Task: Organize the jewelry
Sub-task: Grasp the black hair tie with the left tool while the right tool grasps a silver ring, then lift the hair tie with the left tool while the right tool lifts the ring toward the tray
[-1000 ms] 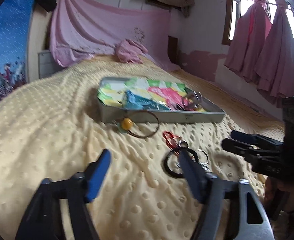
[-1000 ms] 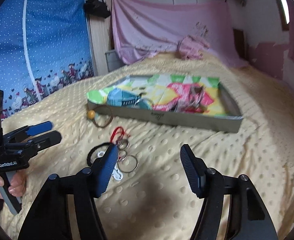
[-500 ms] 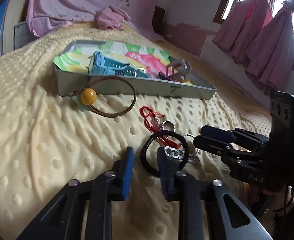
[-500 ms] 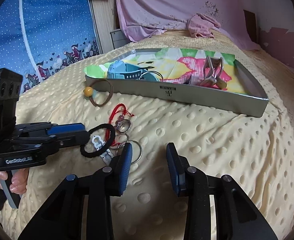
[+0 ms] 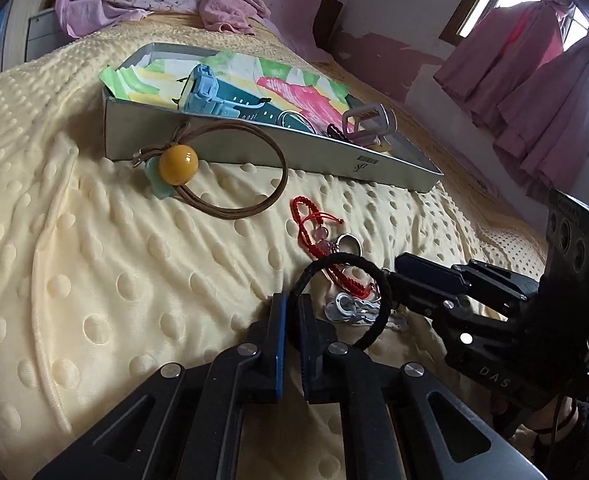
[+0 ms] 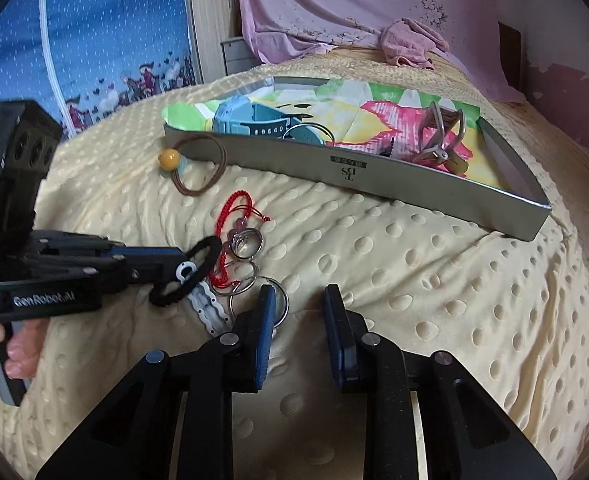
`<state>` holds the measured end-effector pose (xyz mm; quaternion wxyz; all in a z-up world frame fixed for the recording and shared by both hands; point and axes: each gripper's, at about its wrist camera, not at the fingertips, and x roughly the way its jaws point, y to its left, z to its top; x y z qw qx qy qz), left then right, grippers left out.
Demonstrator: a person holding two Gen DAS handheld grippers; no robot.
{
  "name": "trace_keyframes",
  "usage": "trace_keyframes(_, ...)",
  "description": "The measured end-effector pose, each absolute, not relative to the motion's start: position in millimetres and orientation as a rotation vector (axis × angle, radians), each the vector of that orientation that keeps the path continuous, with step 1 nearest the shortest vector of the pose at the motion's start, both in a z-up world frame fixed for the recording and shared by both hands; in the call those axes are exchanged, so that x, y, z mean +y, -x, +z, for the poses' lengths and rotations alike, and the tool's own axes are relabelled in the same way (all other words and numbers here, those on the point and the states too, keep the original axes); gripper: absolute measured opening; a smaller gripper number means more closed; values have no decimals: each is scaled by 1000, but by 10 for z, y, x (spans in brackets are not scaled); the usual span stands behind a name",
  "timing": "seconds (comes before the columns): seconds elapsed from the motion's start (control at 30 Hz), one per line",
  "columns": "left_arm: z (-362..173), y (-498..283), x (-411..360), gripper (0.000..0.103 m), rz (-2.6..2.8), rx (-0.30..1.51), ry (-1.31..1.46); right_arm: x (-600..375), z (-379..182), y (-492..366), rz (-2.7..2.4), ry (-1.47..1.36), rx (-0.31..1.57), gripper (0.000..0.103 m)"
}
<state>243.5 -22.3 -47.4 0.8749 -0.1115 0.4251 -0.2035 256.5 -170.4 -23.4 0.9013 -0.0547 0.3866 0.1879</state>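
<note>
My left gripper (image 5: 290, 304) is shut on the near edge of a black hair tie (image 5: 336, 260), which stands tilted up off the yellow blanket; it also shows in the right wrist view (image 6: 186, 276). Under it lie a red cord bracelet (image 5: 314, 224), a silver ring (image 5: 349, 243) and a white clip (image 5: 350, 307). My right gripper (image 6: 297, 298) is open and empty, just right of metal rings (image 6: 254, 284). A brown hair tie with a yellow bead (image 5: 178, 165) leans on the grey tray (image 5: 334, 164).
The tray (image 6: 414, 184) holds a blue watch (image 6: 250, 120), a metal clip (image 6: 438, 136) and colourful paper. The bumpy yellow blanket (image 5: 94, 280) covers the bed. Pink cloth (image 5: 230, 8) lies at the far end. Pink curtains (image 5: 534, 92) hang at right.
My left gripper moved forward, closed on the black hair tie and lifted its edge. My right gripper came closer to the rings and narrowed from its wide opening, then widened slightly.
</note>
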Motion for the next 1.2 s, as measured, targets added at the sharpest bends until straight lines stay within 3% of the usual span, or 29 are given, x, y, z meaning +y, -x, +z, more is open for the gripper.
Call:
trace_keyframes(0.07, -462, -2386, -241, 6, -411, 874, 218, -1669, -223, -2553, 383, 134, 801, 22)
trace_keyframes(0.2, -417, -2281, -246, 6, -389, 841, 210, -1597, -207, -2508, 367, 179, 796, 8)
trace_keyframes(0.3, -385, -2226, -236, 6, -375, 821, 207, -1600, -180, -2467, 334, 203, 773, 4)
trace_keyframes(1.2, -123, -2147, -306, 6, -314, 722, 199, -1955, 241, -2395, 180, 132, 543, 3)
